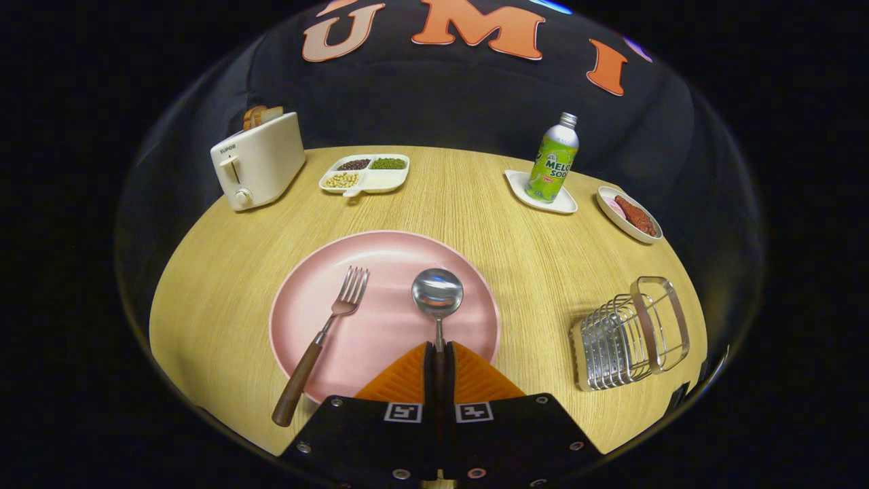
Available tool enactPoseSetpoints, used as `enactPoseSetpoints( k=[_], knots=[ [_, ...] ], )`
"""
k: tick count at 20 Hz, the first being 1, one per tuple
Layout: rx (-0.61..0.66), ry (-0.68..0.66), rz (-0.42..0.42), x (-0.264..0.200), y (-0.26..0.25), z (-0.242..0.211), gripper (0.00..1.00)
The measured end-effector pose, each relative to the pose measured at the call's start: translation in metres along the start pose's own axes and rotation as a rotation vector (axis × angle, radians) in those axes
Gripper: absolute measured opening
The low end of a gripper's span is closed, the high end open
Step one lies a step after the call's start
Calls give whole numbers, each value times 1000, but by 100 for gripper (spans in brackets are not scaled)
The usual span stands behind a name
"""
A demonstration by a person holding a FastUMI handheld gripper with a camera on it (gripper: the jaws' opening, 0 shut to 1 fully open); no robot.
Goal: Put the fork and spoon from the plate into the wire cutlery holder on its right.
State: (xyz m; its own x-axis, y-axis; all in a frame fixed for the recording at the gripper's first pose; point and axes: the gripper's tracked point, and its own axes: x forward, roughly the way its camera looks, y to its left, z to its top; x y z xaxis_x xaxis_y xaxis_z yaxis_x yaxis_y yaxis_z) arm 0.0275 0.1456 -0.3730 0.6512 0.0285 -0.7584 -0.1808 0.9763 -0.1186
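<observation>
The gripper (439, 353) pinches the handle of the spoon (438, 295), both fingers pressed against it, with the bowl of the spoon lying on the pink plate (387, 326). The fork (326, 333) rests beside it on the plate, handle overhanging the rim onto the worktop (529, 265). The wire cutlery holder (631, 333) stands to the plate's right.

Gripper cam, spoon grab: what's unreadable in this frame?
- Spoon handle: hidden between the fingers, which look closed on it; contact itself is covered.
- Fork handle: its end overhangs the plate rim; whether it touches the table is unclear.
- Wire cutlery holder: inside too warped to read.
- Toaster slots: contents too small.
</observation>
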Motion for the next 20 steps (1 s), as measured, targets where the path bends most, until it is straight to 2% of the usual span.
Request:
enactPoseSetpoints(
  k=[8, 14, 20],
  knots=[
    [14, -21, 46, -50, -24, 37, 4],
    [-31, -36, 3, -84, -71, 60, 4],
    [-50, 21, -69, -107, -127, 56, 4]
  ],
)
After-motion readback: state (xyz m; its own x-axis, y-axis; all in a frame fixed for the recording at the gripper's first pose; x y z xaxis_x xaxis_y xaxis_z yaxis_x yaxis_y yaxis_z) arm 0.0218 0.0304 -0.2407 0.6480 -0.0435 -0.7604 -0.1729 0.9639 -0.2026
